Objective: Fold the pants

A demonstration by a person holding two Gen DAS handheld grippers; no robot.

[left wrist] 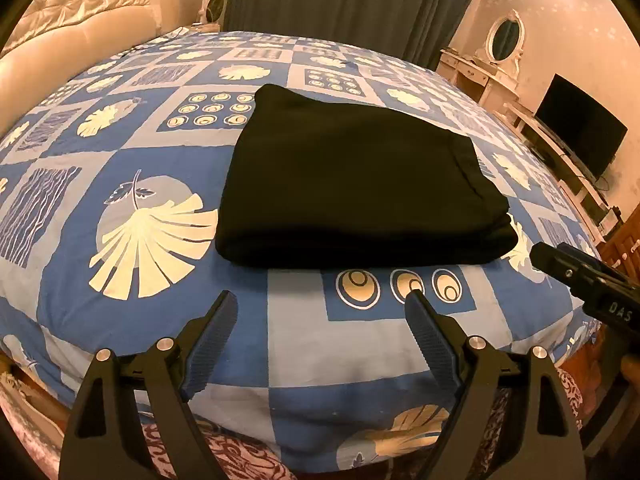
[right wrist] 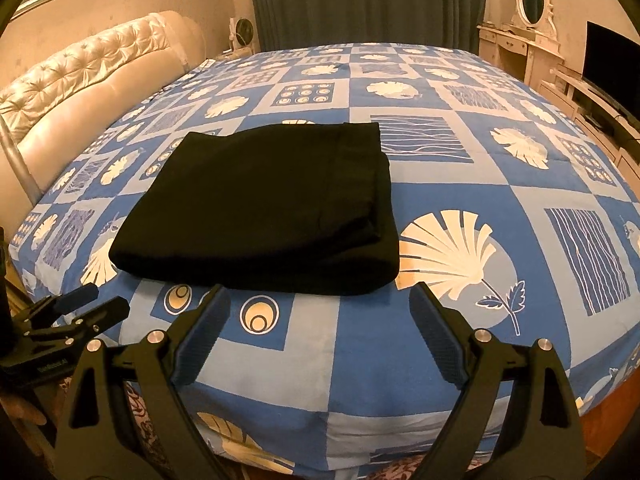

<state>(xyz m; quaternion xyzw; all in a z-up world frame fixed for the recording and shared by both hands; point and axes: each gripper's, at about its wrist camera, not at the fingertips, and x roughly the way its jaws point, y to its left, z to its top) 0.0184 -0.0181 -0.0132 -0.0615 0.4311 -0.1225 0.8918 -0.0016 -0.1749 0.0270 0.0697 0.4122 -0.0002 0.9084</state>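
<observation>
The black pants (left wrist: 352, 176) lie folded into a thick rectangle on the blue patterned bedspread (left wrist: 296, 332). They also show in the right wrist view (right wrist: 264, 208). My left gripper (left wrist: 320, 300) is open and empty, just short of the bundle's near edge. My right gripper (right wrist: 320, 294) is open and empty, also close to the near edge. The right gripper shows at the right in the left wrist view (left wrist: 576, 264), and the left gripper at the lower left in the right wrist view (right wrist: 96, 304).
A padded cream headboard (left wrist: 84, 28) stands at the left. Dark curtains (left wrist: 352, 0) hang behind the bed. A white dresser with an oval mirror (left wrist: 504, 40) and a TV (left wrist: 580, 128) stand at the right. The bed's near edge (left wrist: 320, 420) is just below the grippers.
</observation>
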